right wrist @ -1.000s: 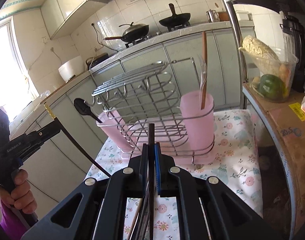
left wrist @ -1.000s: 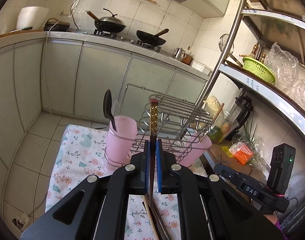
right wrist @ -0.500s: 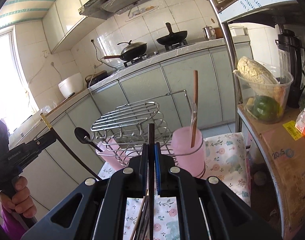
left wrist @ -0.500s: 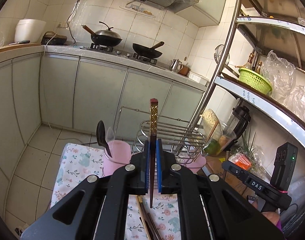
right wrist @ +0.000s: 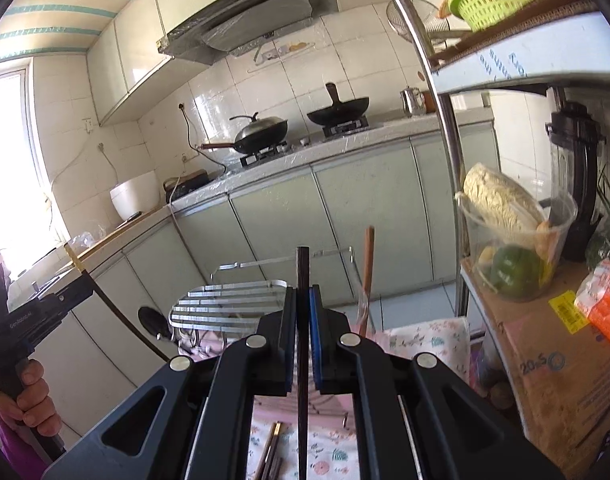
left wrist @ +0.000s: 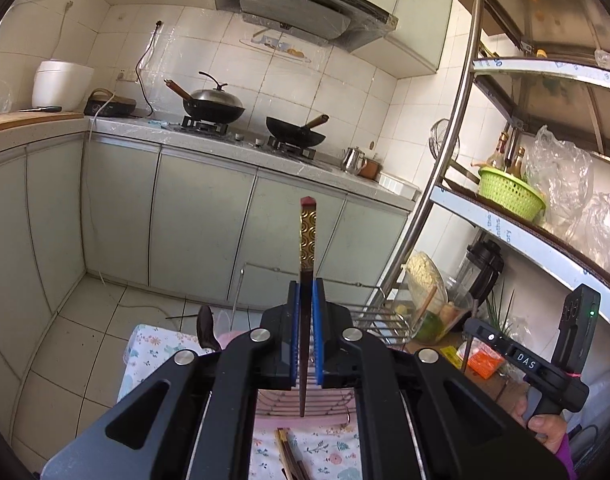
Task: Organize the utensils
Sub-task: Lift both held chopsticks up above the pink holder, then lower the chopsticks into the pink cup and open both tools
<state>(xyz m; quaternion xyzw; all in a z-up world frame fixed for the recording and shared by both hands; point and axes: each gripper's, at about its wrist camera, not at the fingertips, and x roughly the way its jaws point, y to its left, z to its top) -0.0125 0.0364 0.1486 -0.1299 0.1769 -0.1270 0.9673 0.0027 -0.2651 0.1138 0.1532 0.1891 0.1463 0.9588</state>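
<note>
Each claw is clamped tight on one dark chopstick: the left gripper (left wrist: 304, 332) holds the one with a gold-patterned top (left wrist: 307, 240) upright, and the right gripper (right wrist: 303, 344) pinches a plain dark chopstick (right wrist: 303, 280) the same way, both held above the floral-cloth table (left wrist: 153, 344). A black spoon (right wrist: 155, 322) and a wooden-handled utensil (right wrist: 368, 264) already stand in the wire rack (right wrist: 229, 300) at the table's far edge. More chopsticks (right wrist: 271, 452) lie loose near the near edge, so sorting looks partly done. The pink cups (left wrist: 229, 336) are mostly hidden behind the grippers; their contents are probably incomplete.
</note>
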